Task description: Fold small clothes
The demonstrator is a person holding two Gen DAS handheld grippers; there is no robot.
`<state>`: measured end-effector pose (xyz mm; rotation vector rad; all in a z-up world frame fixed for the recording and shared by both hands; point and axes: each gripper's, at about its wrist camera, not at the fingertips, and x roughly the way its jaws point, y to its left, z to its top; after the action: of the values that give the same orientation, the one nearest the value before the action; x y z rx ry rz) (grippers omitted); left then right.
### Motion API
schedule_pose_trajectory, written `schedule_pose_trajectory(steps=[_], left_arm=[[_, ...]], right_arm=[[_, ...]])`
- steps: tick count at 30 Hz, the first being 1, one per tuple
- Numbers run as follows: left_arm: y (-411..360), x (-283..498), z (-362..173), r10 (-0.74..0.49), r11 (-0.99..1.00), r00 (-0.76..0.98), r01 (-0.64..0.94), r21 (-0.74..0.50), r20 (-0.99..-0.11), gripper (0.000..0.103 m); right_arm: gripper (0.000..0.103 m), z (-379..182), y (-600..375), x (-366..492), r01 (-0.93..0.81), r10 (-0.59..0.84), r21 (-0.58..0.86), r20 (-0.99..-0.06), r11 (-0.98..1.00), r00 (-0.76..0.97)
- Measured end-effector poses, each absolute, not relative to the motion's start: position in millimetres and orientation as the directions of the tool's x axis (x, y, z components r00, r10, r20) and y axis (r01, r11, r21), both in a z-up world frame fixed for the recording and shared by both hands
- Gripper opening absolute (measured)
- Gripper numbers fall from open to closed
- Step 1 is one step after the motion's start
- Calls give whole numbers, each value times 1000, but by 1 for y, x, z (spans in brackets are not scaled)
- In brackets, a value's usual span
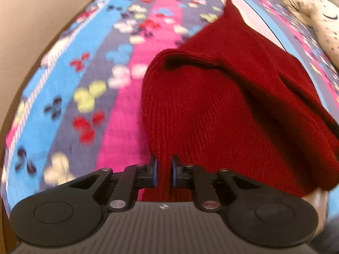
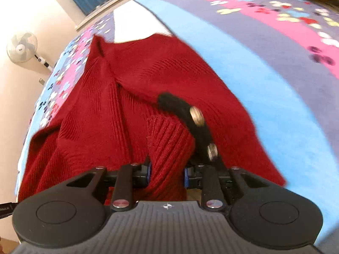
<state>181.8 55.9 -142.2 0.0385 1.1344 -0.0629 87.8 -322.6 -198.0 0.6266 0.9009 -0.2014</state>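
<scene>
Garment: a red knit sweater [image 1: 222, 110] lies bunched on the bed, its body running up and away from both grippers towards the far end of the bedspread.
Trim: a black band with metal buttons [image 2: 197, 114] crosses the knit just ahead of the right gripper.
Left gripper: the left gripper [image 1: 164, 172] is pinched tight on a thin fold of the sweater's near edge, its jaws almost together.
Right gripper: the right gripper [image 2: 167, 174] is clamped on a thicker ribbed bunch, its jaws held somewhat apart by the cloth.
Key relation: both hold the near edge side by side, neither clearly nearer; the long axis runs forward from them, so the fold likely carries that edge over.
Bed: a striped butterfly-print bedspread [image 1: 89, 80] lies beneath.
Beyond: a pale spotted cushion [image 1: 317, 21]; a standing fan [image 2: 22, 47] by the wall.
</scene>
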Motion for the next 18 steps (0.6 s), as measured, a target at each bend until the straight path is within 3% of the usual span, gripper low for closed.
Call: schedule_pose_trajectory(steps=[2,6,8,10,11,12,14,16,18], left_arm=[[55,154,-142,-51,995,412,103,-9,-910,8],[51,133,-146,-2,985,455,152,76,-891,13],[46,137,-136,-48,983,461,177,38,-886,28],[34,143,-117,-103,981,499,194,-5,-861,75],[25,147,-108,-128,979,521,201,-24,-844,83],[13,150,-98,-159,975,549,221,-41,-821,89],[-20,157,-85,-192,957,595,290,-15,-781,90],[-61,160,-80,-268,901,606,433,29,-749,94],[-96,162,-86,-412,779,511,627,0,-754,97]], right_arm=[[17,-189,-332,50,429,95,423,-791,798,604],[20,-170,-335,14,375,63,401,-748,836,661],[20,-168,-339,15,379,67,418,-739,825,670],[20,-162,-341,18,384,66,439,-724,812,687],[20,-159,-342,18,373,73,455,-707,809,703],[20,-155,-338,27,357,84,469,-691,808,718],[20,-144,-338,28,315,103,492,-651,811,752],[20,-137,-339,31,282,134,513,-631,811,764],[20,-131,-343,36,271,159,533,-627,802,762]])
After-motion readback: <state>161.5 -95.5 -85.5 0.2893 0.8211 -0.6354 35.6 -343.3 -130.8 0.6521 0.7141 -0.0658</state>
